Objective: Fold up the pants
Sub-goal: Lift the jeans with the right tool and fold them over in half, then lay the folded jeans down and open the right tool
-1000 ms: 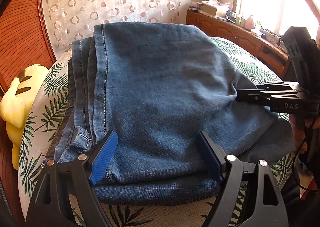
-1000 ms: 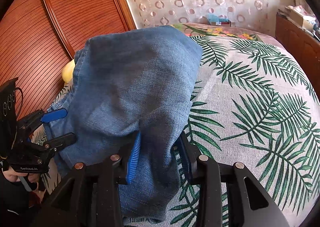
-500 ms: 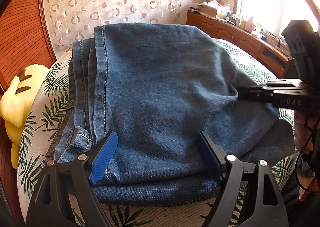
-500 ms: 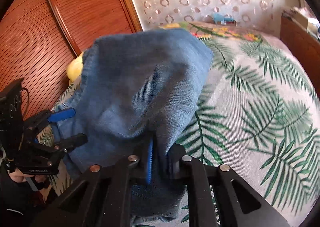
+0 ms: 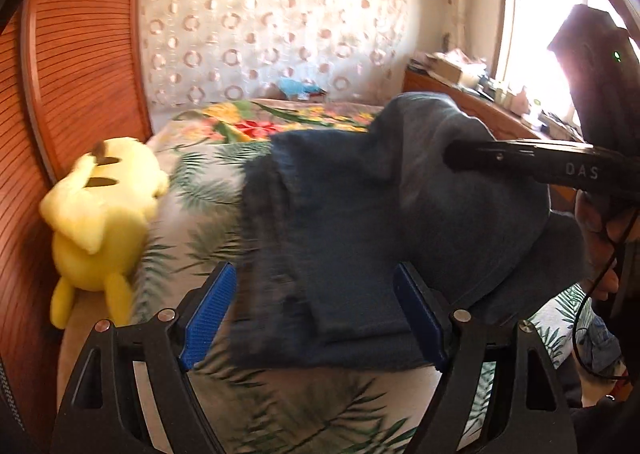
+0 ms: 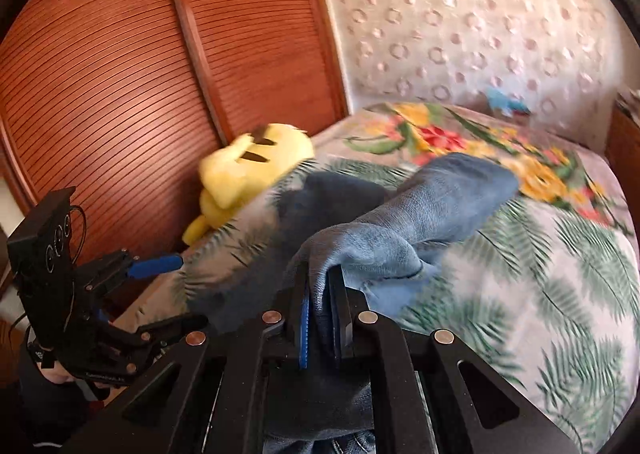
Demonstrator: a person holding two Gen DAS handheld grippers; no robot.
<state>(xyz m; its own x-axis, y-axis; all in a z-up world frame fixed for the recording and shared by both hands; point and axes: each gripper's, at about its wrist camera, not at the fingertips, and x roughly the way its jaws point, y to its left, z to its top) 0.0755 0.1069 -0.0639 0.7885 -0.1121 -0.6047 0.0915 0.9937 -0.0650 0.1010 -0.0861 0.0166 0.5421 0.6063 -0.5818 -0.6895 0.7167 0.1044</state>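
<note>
Blue denim pants (image 5: pixel 360 238) lie folded in a thick bundle on a bed (image 5: pixel 280 406) covered with a palm-leaf and flower print. The bundle sits near the bed's front edge, and both views are blurred by motion.

In the left wrist view, the left gripper (image 5: pixel 312 314) has its jaws spread wide, one blue pad on each side of the near end of the pants. Whether the pads touch the cloth cannot be told. The gripper holds nothing.

The right gripper (image 6: pixel 322 314) is closed tight on a bunched fold of the pants, with denim squeezed between its narrow jaws. From that pinch, a lighter blue part of the cloth rises and stretches away across the bed. In the left wrist view the same gripper (image 5: pixel 456 154) comes in from the right as a dark bar, its tip pressed into a raised hump of denim above the rest of the bundle.

A yellow plush toy (image 5: pixel 100 214) lies on the bed's left edge, beside a reddish slatted wooden wall (image 6: pixel 120 74). It is near the pants but apart from them. Behind the bed hangs a curtain (image 5: pixel 272 22) with a ring pattern.
</note>
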